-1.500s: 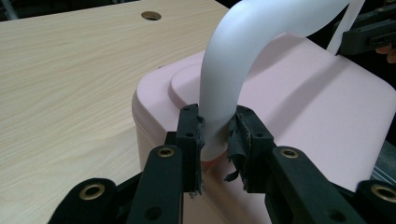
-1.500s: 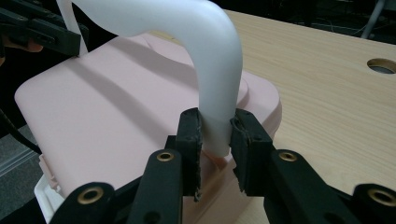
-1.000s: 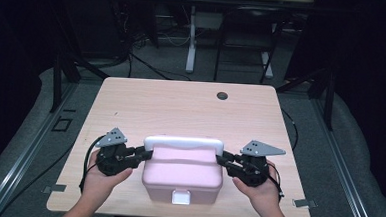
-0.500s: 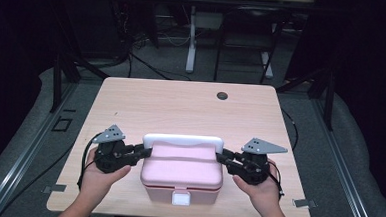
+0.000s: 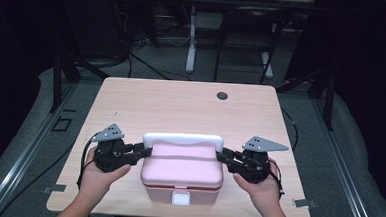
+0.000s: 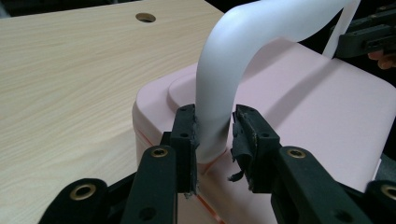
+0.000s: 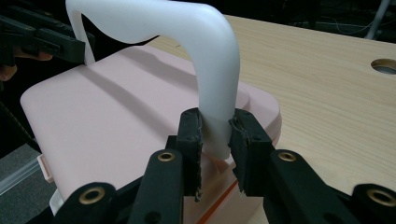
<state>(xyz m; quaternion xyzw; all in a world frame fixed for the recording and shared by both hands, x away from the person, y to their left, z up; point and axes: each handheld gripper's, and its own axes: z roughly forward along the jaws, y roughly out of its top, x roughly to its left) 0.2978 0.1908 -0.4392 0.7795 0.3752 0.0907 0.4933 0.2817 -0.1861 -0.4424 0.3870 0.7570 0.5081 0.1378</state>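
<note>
Two hand-held grippers meet a pink box (image 5: pixel 181 175) at the near middle of the surface (image 5: pixel 181 105). The left hand-held gripper (image 6: pixel 214 140) has just been opening; the white handle (image 5: pixel 183 138) sits between its jaws, with a gap at one pad. The right hand-held gripper (image 7: pixel 216 140) is clamped on the handle's other end, probably to steady it. The box runs left to right, latch (image 5: pixel 181 198) facing near.
</note>
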